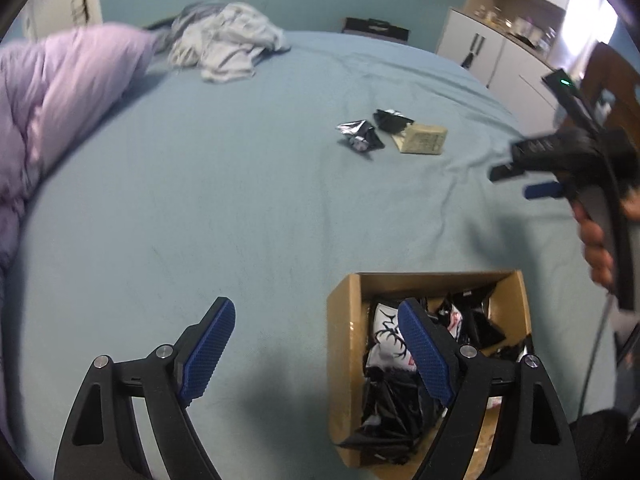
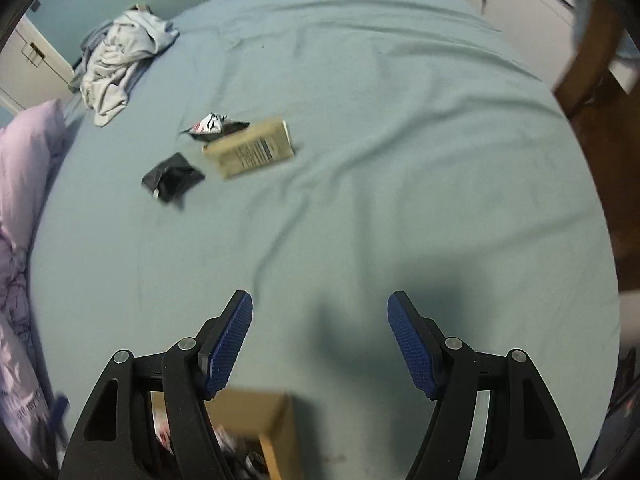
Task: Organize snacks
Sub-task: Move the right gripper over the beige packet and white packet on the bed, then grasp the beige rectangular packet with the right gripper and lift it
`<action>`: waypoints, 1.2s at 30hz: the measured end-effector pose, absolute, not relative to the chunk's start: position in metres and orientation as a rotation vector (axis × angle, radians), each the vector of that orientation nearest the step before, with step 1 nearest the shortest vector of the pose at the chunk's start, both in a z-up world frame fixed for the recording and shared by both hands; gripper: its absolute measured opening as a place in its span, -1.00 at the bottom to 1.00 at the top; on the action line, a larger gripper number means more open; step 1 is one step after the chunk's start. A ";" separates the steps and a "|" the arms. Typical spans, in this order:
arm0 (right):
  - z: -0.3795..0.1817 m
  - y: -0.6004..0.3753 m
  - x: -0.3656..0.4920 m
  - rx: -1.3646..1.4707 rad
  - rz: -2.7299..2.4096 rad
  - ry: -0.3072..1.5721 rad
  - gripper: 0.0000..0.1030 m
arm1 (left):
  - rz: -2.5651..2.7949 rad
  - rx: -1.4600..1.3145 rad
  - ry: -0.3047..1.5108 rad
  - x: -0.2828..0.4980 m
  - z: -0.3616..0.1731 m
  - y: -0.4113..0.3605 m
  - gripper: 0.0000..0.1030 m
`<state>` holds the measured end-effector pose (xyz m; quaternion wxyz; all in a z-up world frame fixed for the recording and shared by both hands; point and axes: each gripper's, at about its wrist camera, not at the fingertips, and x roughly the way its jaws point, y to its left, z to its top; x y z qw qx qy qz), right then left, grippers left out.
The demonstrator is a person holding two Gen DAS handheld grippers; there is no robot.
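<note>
The bed (image 1: 240,200), covered in a pale blue sheet, fills both views, and its edges run out of frame under fisheye distortion. A lilac duvet (image 1: 48,112) is bunched along the left side, only partly visible. A heap of grey clothes (image 1: 228,44) lies at the far end; individual garments cannot be told apart. White cabinets (image 1: 492,56) stand beyond the far right corner, the items on their counter too blurred to name.

The cardboard box (image 1: 344,340) sits open on the near part of the sheet. The left gripper's right finger hides part of its inside, and its near edge is cut off. It holds a jumble of black and white snack packets (image 1: 388,336); their number is unclear. In the right wrist view only a blurred corner of the box shows, at the bottom.

Further up the bed lie three loose items close together: a tan flat package (image 2: 252,152) with unreadable print, a dark packet (image 2: 172,180) just beside it, and a black-and-white packet (image 2: 214,125) touching the tan one's far corner.

The left gripper (image 1: 316,348) hangs spread wide and empty, one finger over the box. The right gripper (image 2: 320,340) is likewise released and empty above bare sheet.
</note>
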<state>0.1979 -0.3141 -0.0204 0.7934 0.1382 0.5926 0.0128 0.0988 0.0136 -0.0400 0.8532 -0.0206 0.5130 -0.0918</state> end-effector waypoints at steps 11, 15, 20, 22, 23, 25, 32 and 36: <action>-0.070 -0.277 0.298 0.346 0.095 1.220 0.35 | -0.186 -0.149 1.124 0.115 -0.049 0.026 0.64; -0.095 -0.268 0.318 0.340 0.090 1.238 0.35 | -0.185 -0.167 1.141 0.116 -0.052 0.026 0.64; -0.101 -0.261 0.337 0.290 0.018 1.210 0.35 | -0.189 -0.167 1.148 0.117 -0.054 0.025 0.64; -0.103 -0.255 0.340 0.272 0.005 1.223 0.35 | -0.190 -0.161 1.148 0.116 -0.053 0.024 0.64; -0.103 -0.251 0.340 0.260 0.001 1.222 0.35 | -0.190 -0.159 1.148 0.117 -0.053 0.024 0.64; -0.104 -0.247 0.336 0.247 -0.008 1.214 0.35 | -0.186 -0.154 1.147 0.117 -0.053 0.023 0.64; -0.094 -0.277 0.300 0.406 0.023 1.123 -0.92 | -0.157 -0.131 1.113 0.116 -0.050 0.023 0.64; -0.067 -0.311 0.265 0.493 0.033 0.988 -0.96 | -0.100 -0.109 1.061 0.115 -0.048 0.032 0.64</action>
